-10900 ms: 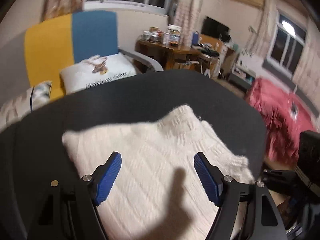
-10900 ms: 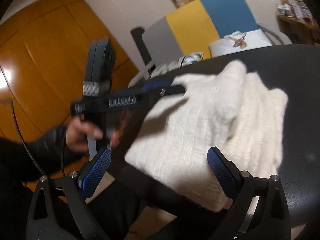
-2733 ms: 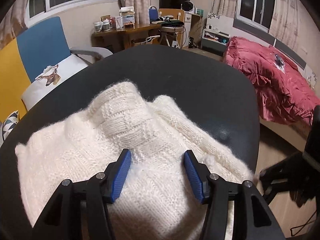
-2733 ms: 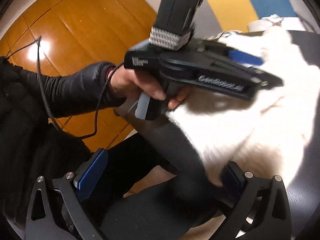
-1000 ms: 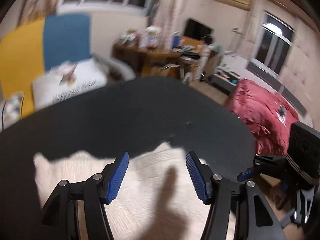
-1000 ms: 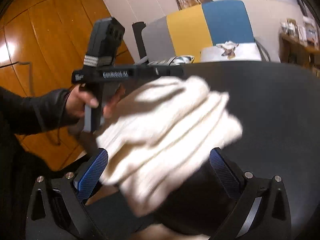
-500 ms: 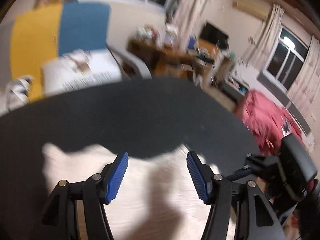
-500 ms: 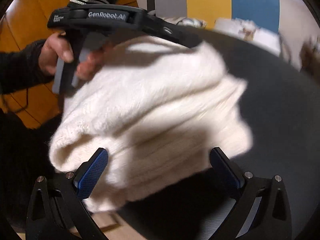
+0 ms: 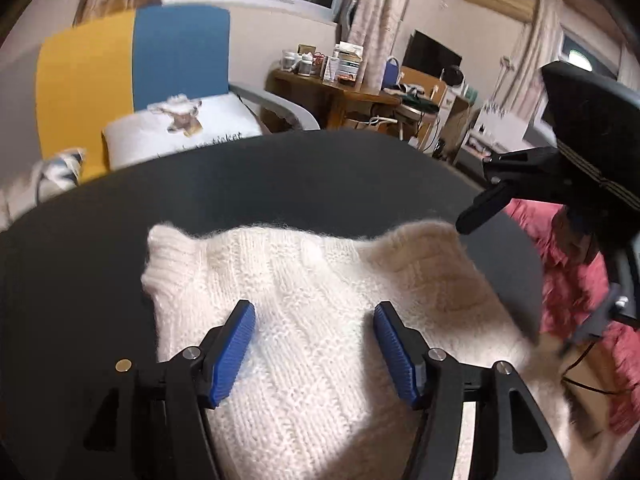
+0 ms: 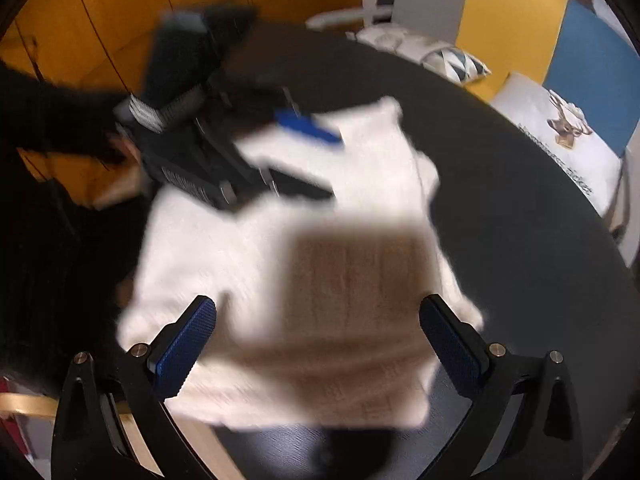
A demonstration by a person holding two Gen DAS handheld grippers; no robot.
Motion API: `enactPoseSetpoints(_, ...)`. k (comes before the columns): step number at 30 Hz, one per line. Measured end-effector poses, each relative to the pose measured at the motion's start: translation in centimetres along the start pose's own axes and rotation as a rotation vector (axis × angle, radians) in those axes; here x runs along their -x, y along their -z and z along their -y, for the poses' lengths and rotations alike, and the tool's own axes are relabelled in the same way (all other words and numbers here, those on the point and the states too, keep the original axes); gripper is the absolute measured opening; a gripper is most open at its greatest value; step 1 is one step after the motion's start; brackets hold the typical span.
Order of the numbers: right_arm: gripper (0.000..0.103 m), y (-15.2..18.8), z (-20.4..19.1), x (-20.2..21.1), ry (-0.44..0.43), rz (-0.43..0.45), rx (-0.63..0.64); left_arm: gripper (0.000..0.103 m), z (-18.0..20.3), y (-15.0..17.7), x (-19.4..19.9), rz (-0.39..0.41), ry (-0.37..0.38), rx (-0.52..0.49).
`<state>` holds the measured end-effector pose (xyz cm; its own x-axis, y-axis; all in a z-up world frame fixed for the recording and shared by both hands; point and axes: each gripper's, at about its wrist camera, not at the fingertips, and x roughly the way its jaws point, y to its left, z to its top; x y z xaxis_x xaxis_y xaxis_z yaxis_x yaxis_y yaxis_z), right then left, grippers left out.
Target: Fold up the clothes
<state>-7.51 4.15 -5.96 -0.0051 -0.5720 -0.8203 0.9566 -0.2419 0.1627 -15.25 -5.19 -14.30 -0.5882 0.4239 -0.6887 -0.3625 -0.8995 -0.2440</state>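
Observation:
A white knit sweater (image 9: 320,280) lies folded in a thick bundle on the round black table (image 9: 280,184). My left gripper (image 9: 316,344) hovers over the sweater's near part, its blue pads (image 9: 236,350) spread wide and gripping nothing. In the blurred right wrist view the sweater (image 10: 380,168) fills the middle, with a square shadow on it. My right gripper (image 10: 318,340) hangs open above its near edge, nothing between the fingers. The left gripper (image 10: 304,160) shows there at the sweater's far side. The right gripper's body (image 9: 560,172) shows at the right in the left wrist view.
A blue and yellow sofa (image 9: 132,60) with a deer-print pillow (image 9: 180,124) stands behind the table. A cluttered wooden desk (image 9: 332,88) is further back, red bedding (image 9: 572,280) at the right. Orange wooden panels (image 10: 80,20) and a person's black sleeve (image 10: 48,120) are at the left.
My right gripper has swung and rolled over the sweater and now looks down on it. In the left wrist view it has risen at the right. My left gripper has sunk slightly toward the sweater.

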Motion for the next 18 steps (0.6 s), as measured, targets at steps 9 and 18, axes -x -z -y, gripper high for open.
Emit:
enactPoseSetpoints(9, 0.102, 4.5, 2.1, -5.5, -0.036, -0.041, -0.141, 0.064, 0.5, 0.6, 0.6, 0.002, -0.007, -0.014)
enactPoseSetpoints(18, 0.103, 4.0, 1.1, -2.9, 0.098, -0.018, -0.121, 0.064, 3.6, 3.2, 5.6, 0.049, 0.156, -0.075)
